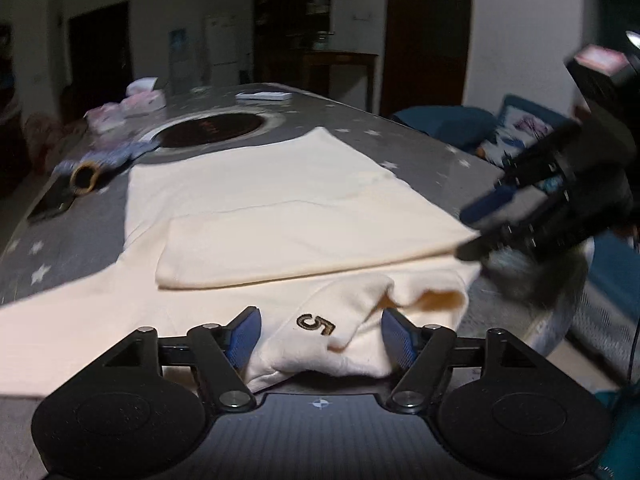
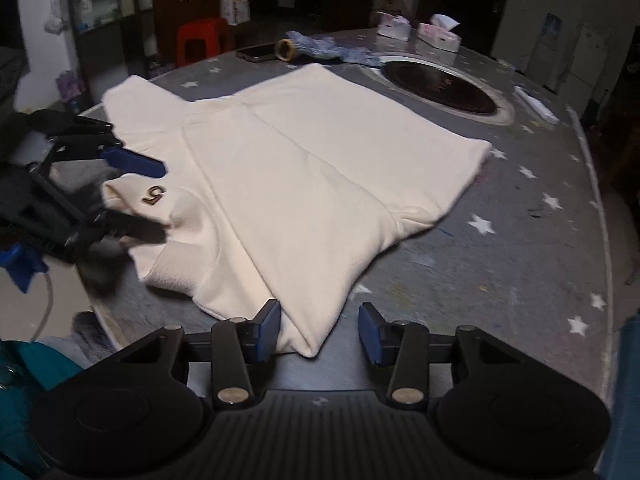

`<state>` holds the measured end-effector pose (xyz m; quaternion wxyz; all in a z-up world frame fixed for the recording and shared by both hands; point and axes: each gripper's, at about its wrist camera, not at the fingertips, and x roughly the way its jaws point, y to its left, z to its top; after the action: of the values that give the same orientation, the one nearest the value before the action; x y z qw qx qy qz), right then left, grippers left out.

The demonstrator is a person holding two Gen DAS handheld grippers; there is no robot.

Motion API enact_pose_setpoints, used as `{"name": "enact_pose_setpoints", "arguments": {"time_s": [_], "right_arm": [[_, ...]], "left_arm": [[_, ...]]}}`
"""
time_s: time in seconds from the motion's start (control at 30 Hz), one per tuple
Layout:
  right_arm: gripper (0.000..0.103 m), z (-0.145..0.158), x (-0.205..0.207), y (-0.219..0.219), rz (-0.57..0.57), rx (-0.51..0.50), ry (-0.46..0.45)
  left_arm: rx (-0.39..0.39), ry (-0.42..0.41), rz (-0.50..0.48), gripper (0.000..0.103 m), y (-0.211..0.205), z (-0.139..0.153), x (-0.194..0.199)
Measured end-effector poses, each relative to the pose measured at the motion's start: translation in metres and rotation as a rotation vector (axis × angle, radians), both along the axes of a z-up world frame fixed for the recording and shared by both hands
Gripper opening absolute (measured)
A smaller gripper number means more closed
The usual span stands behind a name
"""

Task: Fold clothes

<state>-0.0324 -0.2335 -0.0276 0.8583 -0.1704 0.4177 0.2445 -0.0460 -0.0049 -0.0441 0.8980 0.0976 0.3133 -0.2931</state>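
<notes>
The only writing that can be read is a dark embroidered "5" [image 1: 316, 325] on the collar of the cream garment [image 2: 320, 168], which lies partly folded on the grey tabletop [image 2: 520, 248] printed with white stars. The left gripper [image 1: 320, 336] has its blue fingers [image 1: 244, 332] well apart on both sides of this collar; the cloth lies between them, and I cannot tell if the pads really press it. The right gripper [image 2: 318, 330] stands at a folded corner at the near edge of the garment; its fingers [image 2: 268, 332] are partly open, one touches the cloth and the other is free of it, so nothing is held. Only the right wrist view shows a red stool [image 2: 202, 38] and two tissue packs [image 2: 438, 32] beyond the dark round inset [image 2: 440, 88] in the tabletop. Only the left wrist view shows a blue sofa [image 1: 452, 124] with a patterned cushion [image 1: 516, 132]. A cardboard ring [image 2: 285, 50] and a phone [image 2: 256, 53] lie near the far edge.
</notes>
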Motion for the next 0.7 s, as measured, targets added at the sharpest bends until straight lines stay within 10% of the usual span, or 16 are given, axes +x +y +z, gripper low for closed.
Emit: {"name": "enact_pose_setpoints", "arguments": {"time_s": [0.33,0.7], "right_arm": [[0.042,0.012,-0.003,-0.016,-0.005,0.014,-0.056],[0.026,0.011,-0.006,0.011,0.122,0.014,-0.125]], "left_arm": [[-0.042,-0.04,0.065,0.068,0.025,0.027,0.015],[0.011,-0.022,0.22,0.043,0.026,0.01,0.05]]}}
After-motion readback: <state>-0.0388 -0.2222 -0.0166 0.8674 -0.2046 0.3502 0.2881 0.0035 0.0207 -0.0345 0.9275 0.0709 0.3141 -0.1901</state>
